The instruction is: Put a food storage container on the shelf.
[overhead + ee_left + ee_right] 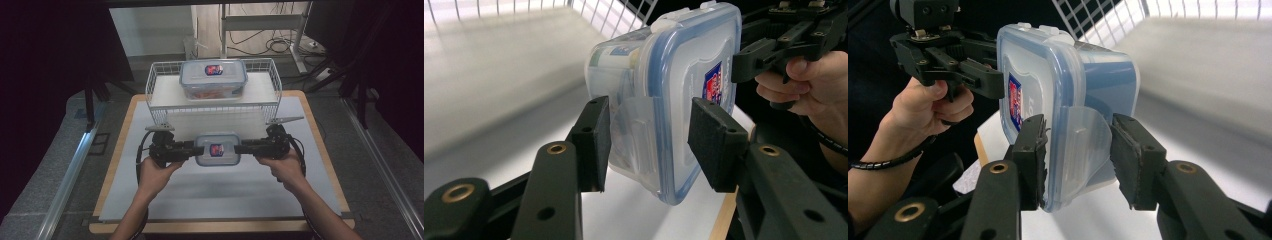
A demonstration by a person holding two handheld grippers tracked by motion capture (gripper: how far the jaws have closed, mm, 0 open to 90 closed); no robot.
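A clear rectangular plastic food container with a blue-rimmed snap lid (217,149) is held above the white bench (150,200), near of the white wire shelf rack (155,80); the left gripper (192,148) clamps its left end and the right gripper (239,148) its right end; in both gripper views the jaws are part-closed, pads pressing lid and base across the side latches. A second, similar lidded container (213,79) sits on the rack's shelf, well apart. Judged step: a two-handed carry, the container off the bench; destination probably the shelf beside the other container. The next move calls for both hands travelling together, keeping the container level and clearing the rack's near edge; uneven motion risks a slip.
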